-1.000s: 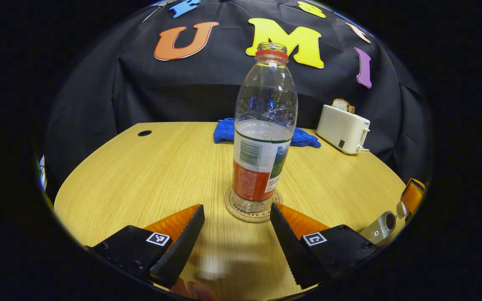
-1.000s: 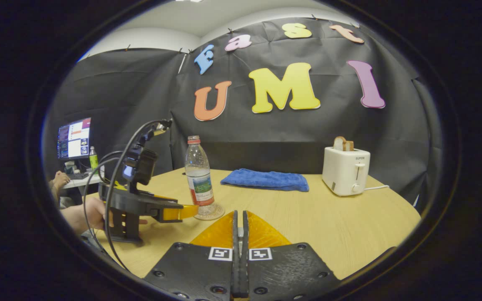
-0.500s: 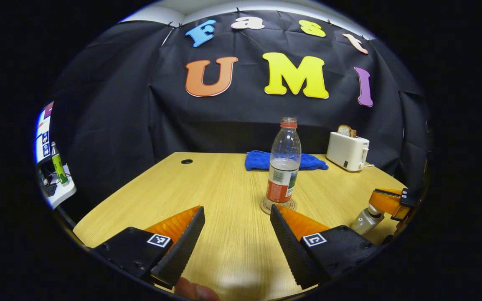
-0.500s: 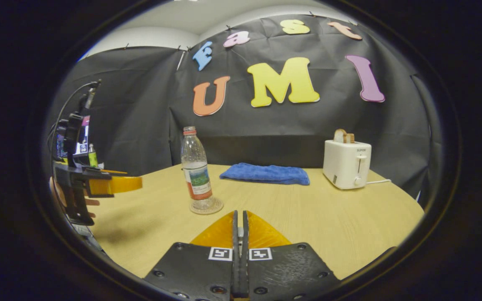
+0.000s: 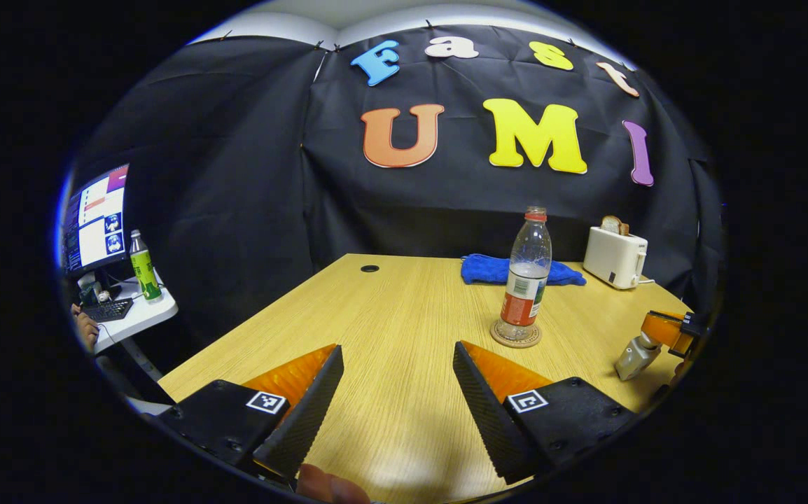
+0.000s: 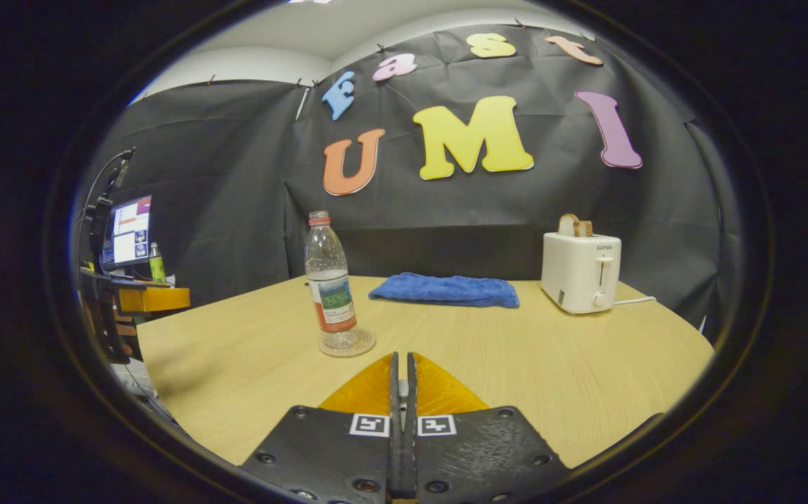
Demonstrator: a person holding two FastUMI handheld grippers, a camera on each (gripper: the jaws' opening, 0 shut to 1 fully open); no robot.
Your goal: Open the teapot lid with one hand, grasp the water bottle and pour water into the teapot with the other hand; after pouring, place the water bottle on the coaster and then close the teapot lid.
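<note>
Pulled back from the bottle (image 5: 526,273) over the last second, the left hand-held gripper (image 5: 397,388) now sits low in the left gripper view, its fingers spread wide with bare desk (image 5: 390,315) between them. A second ago the bottle loomed large just ahead of those fingers; now it stands small, right of centre, well apart from them.

The bottle is upright on a round coaster (image 5: 516,334), which fits the task's set-down step, so the retreat reads as a release completed. It is clear plastic, uncapped, with a red neck ring and a red and white label, and about half full.

In the right gripper view, the right hand-held gripper (image 6: 402,392) is at bottom centre with its fingers pressed together, nothing visible between them. The bottle (image 6: 329,280) stands left of centre beyond it.

Behind lie a blue cloth (image 6: 446,289) and a white toaster (image 6: 581,273) at right.
</note>
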